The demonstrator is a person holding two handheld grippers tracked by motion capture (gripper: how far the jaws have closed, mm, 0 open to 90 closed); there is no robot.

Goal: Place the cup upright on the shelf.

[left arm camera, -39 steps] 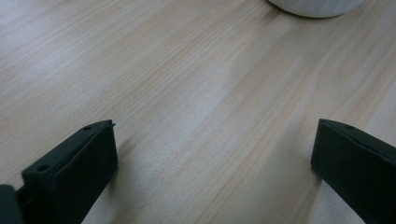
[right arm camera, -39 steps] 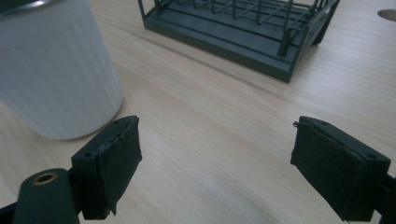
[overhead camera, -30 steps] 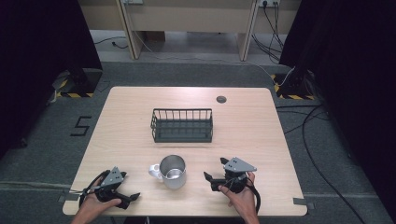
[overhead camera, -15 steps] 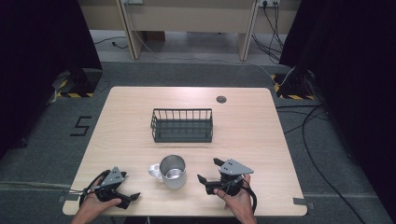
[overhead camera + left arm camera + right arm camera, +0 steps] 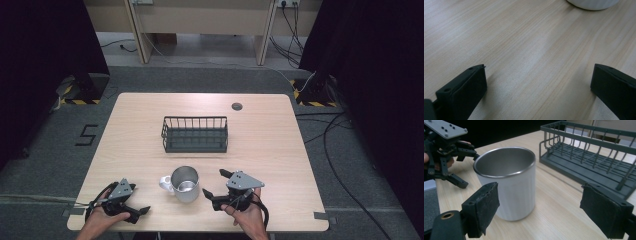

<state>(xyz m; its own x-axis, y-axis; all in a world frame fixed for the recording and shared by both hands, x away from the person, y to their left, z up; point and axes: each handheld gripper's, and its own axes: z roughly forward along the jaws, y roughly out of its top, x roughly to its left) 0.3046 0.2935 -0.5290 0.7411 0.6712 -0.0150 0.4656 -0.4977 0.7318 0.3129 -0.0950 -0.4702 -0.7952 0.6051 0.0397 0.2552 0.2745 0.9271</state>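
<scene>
A steel mug (image 5: 185, 184) is seen standing upright near the front edge of the tabletop (image 5: 270, 145), mouth up, long axis vertical, with its handle (image 5: 165, 183) pointed toward the person's left. No brand or lettering can be made out on it. The right hand-held gripper (image 5: 214, 185) is held just to the mug's right, jaws spread wide and empty, aimed at the mug without touching it. The left hand-held gripper (image 5: 140, 212) is rested near the front left corner, jaws likewise wide apart and empty, clear of the mug. A dark wire basket (image 5: 195, 134) is placed behind the mug at mid-table. A painted "5" (image 5: 86, 135) is read on the floor to the left.
</scene>
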